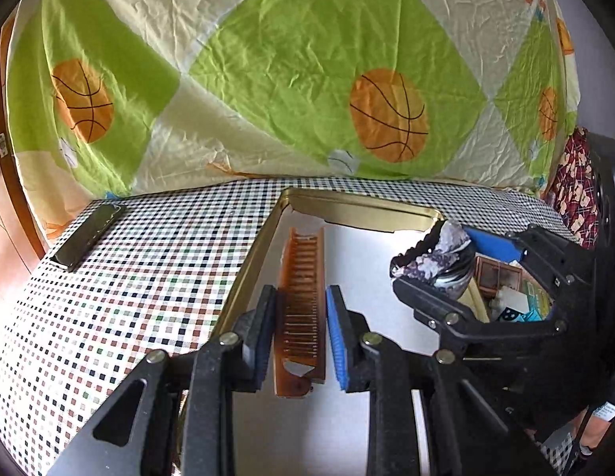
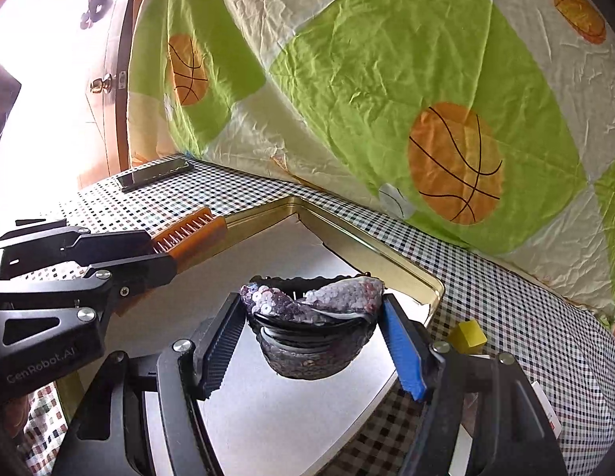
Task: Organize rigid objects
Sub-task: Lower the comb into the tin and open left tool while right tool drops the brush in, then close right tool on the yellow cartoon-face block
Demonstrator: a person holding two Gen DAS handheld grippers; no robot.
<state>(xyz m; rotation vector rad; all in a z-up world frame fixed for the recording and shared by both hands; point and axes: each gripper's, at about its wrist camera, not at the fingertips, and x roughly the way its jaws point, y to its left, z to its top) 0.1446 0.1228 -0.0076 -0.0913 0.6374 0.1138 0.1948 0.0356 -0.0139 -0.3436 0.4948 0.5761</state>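
Currently: left gripper (image 1: 301, 333) clamps brown comb (image 1: 301, 277) over gold tray (image 1: 363, 208); right gripper (image 2: 311, 341) clamps sequined hair accessory (image 2: 313, 305) above it. Neither is set down; yellow block (image 2: 468, 335) waits outside.

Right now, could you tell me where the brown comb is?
The brown comb sits between the left gripper fingers, over the gold tray's left side.

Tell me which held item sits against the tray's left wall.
The orange comb, between the left gripper's fingers, lies along the gold tray's left wall. The sequined pouch in the right gripper sits near the opposite side.
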